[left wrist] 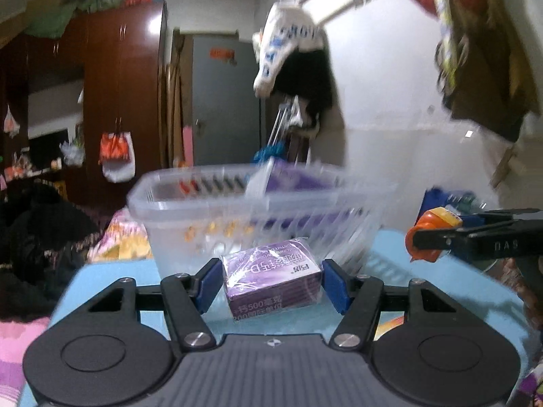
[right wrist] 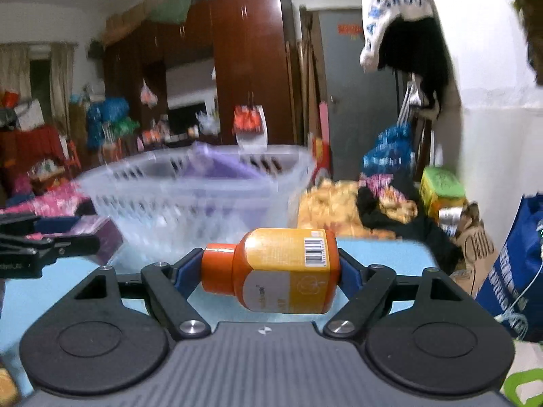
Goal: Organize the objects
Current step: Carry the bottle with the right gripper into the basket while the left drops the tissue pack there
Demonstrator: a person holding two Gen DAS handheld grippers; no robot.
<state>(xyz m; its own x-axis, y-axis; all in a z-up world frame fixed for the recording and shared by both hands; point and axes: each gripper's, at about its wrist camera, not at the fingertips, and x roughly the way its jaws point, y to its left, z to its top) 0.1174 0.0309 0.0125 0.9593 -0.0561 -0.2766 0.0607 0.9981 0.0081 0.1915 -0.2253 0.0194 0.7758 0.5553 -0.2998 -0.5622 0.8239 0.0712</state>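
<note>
My left gripper (left wrist: 269, 279) is shut on a small purple box (left wrist: 271, 278) wrapped in clear film, held just in front of a clear plastic basket (left wrist: 203, 210). My right gripper (right wrist: 268, 271) is shut on an orange bottle (right wrist: 281, 271) lying sideways, cap to the left, also in front of the basket (right wrist: 190, 190). The basket holds a larger purple package (left wrist: 292, 178). In the left wrist view the right gripper and its bottle (left wrist: 429, 234) show at the right. In the right wrist view the left gripper and its box (right wrist: 101, 239) show at the left.
The basket stands on a light blue table (left wrist: 424, 278). Behind are a brown wardrobe (left wrist: 115, 101), a grey door (left wrist: 224, 101), hanging clothes (left wrist: 295, 54) and cluttered bedding. A blue bag (right wrist: 516, 264) and a green box (right wrist: 441, 186) stand at the right.
</note>
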